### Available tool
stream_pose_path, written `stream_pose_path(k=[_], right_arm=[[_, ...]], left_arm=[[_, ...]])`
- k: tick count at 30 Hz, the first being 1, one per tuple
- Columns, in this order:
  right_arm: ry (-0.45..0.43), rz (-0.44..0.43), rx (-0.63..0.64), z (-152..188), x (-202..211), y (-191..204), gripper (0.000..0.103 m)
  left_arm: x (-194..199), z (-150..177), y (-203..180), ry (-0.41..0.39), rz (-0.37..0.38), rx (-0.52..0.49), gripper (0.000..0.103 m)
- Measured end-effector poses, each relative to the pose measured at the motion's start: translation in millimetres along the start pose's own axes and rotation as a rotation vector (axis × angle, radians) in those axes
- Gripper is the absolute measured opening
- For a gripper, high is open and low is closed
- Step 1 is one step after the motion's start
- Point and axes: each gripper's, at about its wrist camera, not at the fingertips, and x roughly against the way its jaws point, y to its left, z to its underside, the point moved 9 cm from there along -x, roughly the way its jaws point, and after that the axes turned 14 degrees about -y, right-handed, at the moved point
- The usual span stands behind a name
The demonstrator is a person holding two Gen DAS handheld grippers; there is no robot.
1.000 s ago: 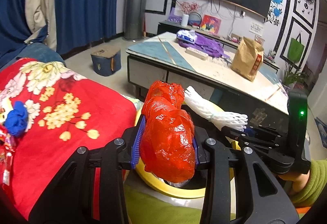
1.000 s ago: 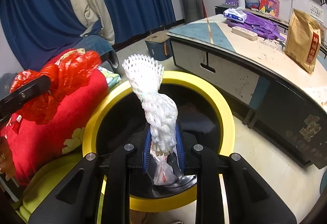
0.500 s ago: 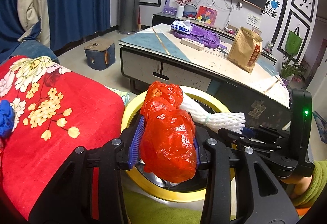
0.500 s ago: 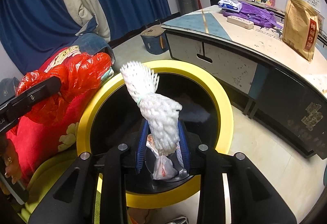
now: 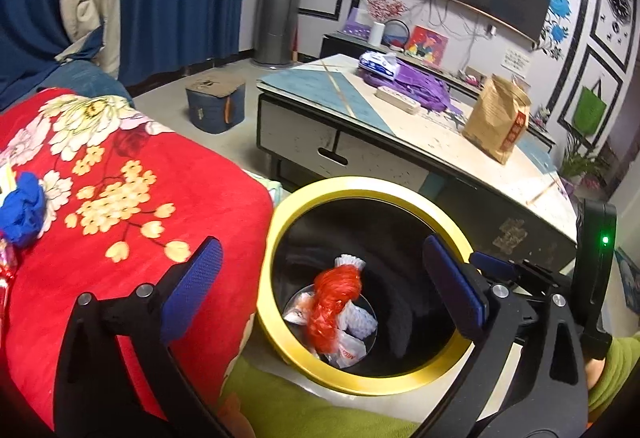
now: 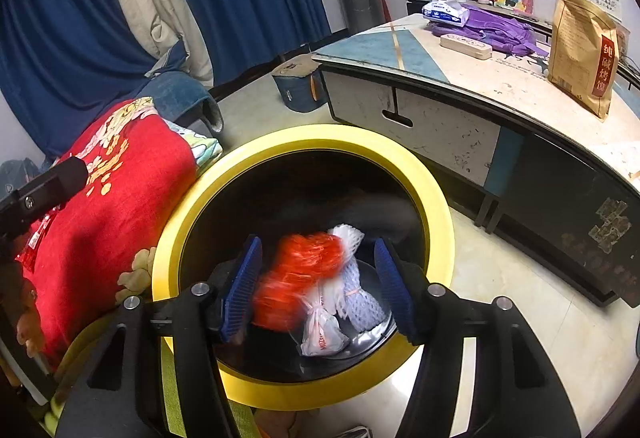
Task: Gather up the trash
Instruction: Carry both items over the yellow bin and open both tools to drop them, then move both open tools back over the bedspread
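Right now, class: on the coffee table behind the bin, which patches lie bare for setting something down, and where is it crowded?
Bare: the blue-and-cream corner of the coffee table nearest the curtains, and the stretch between the power strip and the brown paper bag. Crowded: the far edge, with the tissue pack on purple cloth.

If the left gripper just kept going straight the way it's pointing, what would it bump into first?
Probably the trash in the bin. The left gripper, its jaws opening and empty, points down into the yellow-rimmed bin, where the red plastic bag lies on top. Depth is hard to judge.
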Motion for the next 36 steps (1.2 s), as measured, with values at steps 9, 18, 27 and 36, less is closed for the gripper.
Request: stream_pose_path(k=[9, 18, 27, 36], right_arm=[[-0.03, -0.02, 0.026, -8, 4, 9, 0.061], [-0.07, -0.076, 0.086, -18, 9, 37, 0.065], [-0.08, -0.154, 0.171, -25, 10, 79, 0.066], [-0.098, -0.256, 0.248, -37, 14, 133, 0.07]], left_arm=[[17, -12, 10, -0.054, -0.043, 0.001, 0.092], [43, -28, 34, -0.133, -0.123, 0.009, 0.092], [69, -38, 69, -0.184, -0.205, 0.064, 0.092], [99, -47, 106, -0.248, -0.298, 0.105, 0.092]])
